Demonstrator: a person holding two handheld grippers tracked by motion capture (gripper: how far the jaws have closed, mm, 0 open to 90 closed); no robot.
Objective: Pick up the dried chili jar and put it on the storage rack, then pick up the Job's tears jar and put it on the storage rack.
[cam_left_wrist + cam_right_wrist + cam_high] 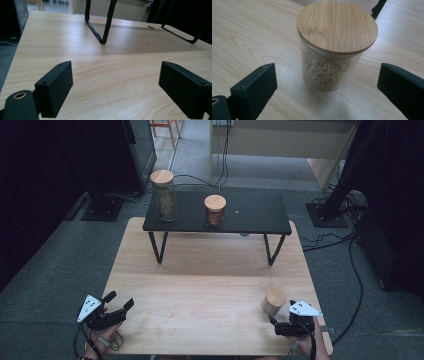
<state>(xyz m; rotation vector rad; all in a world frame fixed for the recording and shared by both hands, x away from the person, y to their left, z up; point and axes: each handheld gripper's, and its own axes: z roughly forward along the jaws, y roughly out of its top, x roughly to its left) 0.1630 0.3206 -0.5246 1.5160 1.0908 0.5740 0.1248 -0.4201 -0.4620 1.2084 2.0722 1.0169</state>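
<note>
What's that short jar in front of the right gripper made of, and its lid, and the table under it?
The short clear jar looks like glass: transparent, showing pale grains inside. Its round tan lid seems bamboo, with fine parallel strips and a matte finish. The light wooden table shows printed-looking grain with a smooth sheen, so probably laminate, possibly veneer.

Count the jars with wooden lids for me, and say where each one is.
3. A tall jar at the left end of the black shelf, a short jar at its middle, and a pale-filled jar on the table before the right gripper.
</note>
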